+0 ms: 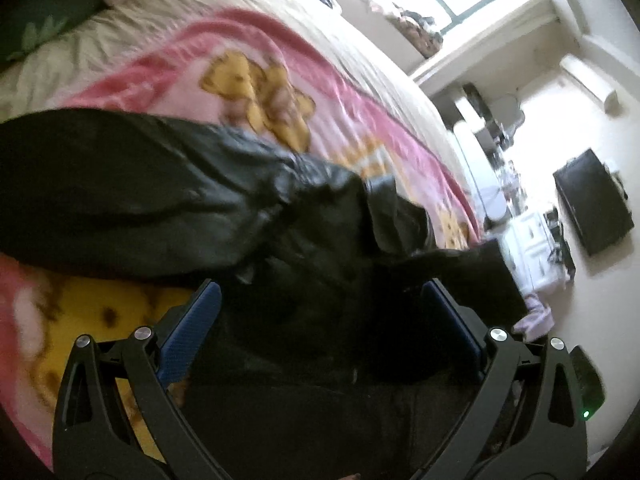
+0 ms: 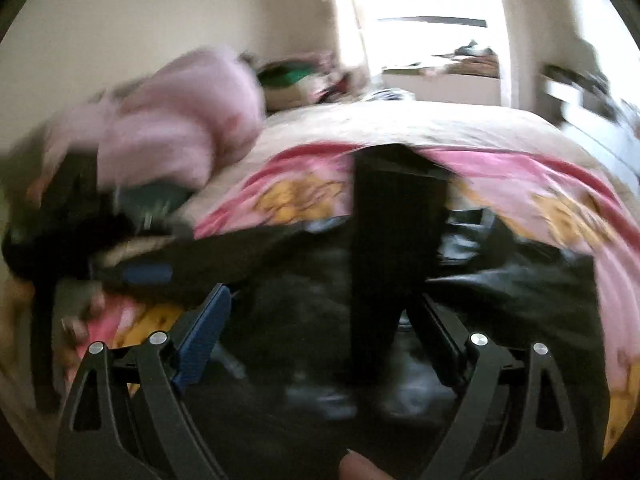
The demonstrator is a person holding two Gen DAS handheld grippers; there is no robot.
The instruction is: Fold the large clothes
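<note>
While both views are smeared with blur, the layout is plain enough: a black jacket (image 1: 208,192) lies on the bed over a pink blanket (image 1: 240,92) printed with yellow bears. In the left wrist view the garment's long axis runs across the picture, from a smooth broad part at the left to a crumpled, shiny end with a strap or collar at the right, close to the bed's edge.

The left hand-held gripper (image 1: 320,300) hangs directly over the dark cloth, jaws spread wide. Fabric shows between the blue pads (image 1: 192,328), but they are not pressing on it, so it is released and grasping nothing.

The right hand-held gripper (image 2: 320,308) is likewise spread and empty. A dark band of the jacket (image 2: 396,240) runs straight away from it, up the middle of the gap between its jaws towards the far side of the bed. From this side, then, the cloth lies dead ahead and below.

Both tools sit just above the garment, neither clearly nearer. My judgement is that the coming move depends on each taking an edge at opposite ends of that long axis; which edges are reachable is hard to tell through the blur.

A heap of pink bedding (image 2: 172,116) sits at the far left, apart from the jacket.
</note>
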